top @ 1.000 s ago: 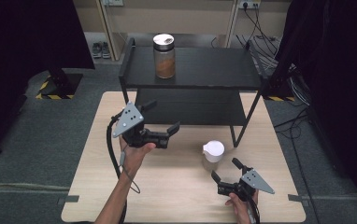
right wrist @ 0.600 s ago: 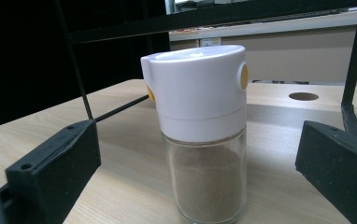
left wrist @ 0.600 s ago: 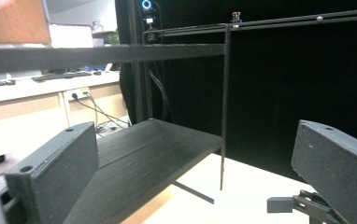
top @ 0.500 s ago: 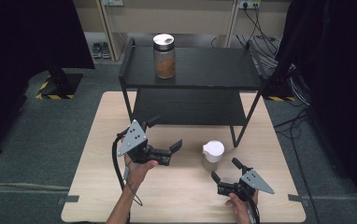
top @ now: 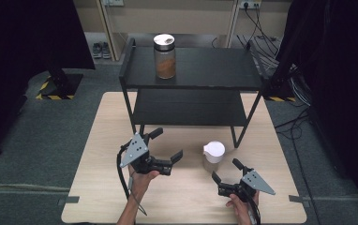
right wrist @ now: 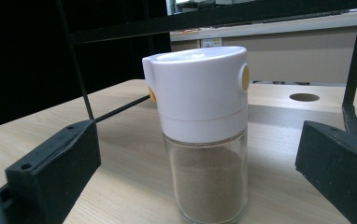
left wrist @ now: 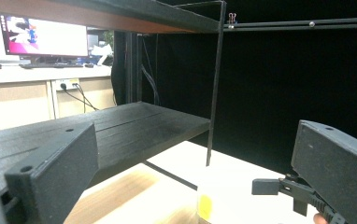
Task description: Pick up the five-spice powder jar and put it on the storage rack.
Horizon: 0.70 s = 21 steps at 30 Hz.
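Glass shaker with a white plastic cap (top: 213, 156), filled with brown powder, stands upright on the light wooden table (top: 97, 140) just in front of the black two-tier metal shelf (top: 191, 70). Right gripper (top: 225, 171) sits near it with jaws spread wide and empty. Left gripper (top: 165, 144) hovers alongside, likewise agape.

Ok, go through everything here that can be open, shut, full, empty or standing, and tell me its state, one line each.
Left gripper: open, holding nothing, above the table.
Right gripper: open, empty, jaws facing the shaker.
White-lidded shaker: upright on the table, lid on, roughly half full of brown powder.
Glass jar: upright on the top shelf, lid on, brown contents in its lower part.
Black shelf rack: standing, lower shelf bare.
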Each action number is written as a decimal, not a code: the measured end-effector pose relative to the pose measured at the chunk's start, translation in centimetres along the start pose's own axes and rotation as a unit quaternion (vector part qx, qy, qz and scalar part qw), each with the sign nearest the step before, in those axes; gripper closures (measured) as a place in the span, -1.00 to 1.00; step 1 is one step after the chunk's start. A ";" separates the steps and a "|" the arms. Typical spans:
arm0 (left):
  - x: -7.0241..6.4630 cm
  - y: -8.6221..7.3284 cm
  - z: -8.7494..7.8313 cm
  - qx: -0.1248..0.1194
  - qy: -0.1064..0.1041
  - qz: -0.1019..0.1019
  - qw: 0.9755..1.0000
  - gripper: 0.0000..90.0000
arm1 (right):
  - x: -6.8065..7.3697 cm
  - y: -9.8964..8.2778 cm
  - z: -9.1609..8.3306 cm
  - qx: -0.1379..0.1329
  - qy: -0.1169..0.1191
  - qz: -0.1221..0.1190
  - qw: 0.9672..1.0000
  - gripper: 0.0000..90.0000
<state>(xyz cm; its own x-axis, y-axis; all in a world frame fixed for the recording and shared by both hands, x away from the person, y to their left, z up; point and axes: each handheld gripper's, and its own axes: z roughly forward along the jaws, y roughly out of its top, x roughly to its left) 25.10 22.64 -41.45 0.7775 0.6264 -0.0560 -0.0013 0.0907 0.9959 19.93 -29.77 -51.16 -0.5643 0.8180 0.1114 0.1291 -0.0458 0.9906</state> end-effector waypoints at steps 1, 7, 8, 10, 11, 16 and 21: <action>-0.1 -0.3 -0.1 -0.003 0.000 0.001 1.000 -0.99 | 0.0 0.0 0.0 0.000 0.000 0.001 1.000 -0.99; -0.5 -1.7 -0.7 -0.005 0.005 0.001 1.000 -0.99 | 0.0 0.0 0.0 -0.001 0.000 0.001 1.000 -0.99; -0.5 -2.0 -0.9 -0.005 0.006 -0.002 1.000 -0.99 | 0.0 0.0 0.0 -0.001 0.000 0.000 1.000 -0.99; -0.6 -2.7 -1.1 -0.005 0.009 -0.005 1.000 -0.99 | 0.0 0.0 0.0 -0.001 0.000 -0.001 1.000 -0.99; -0.6 -3.0 -1.2 -0.005 0.011 -0.008 1.000 -0.99 | 0.0 0.0 0.0 0.000 0.000 0.000 1.000 -0.99; -0.8 -4.7 -1.4 -0.002 0.022 -0.020 1.000 -0.99 | 0.0 0.0 0.1 0.001 0.001 -0.002 1.000 -0.99; -1.3 -6.0 -1.6 0.005 0.031 -0.020 0.999 -0.99 | 0.0 0.0 0.1 0.001 0.001 -0.002 1.000 -0.99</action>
<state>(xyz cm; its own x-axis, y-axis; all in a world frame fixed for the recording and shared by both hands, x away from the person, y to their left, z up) 23.04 22.54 -47.43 0.7371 0.6686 -0.0988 0.0346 0.1086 0.9935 19.97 -29.70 -51.20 -0.5662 0.8171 0.1082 0.1294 -0.0416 0.9907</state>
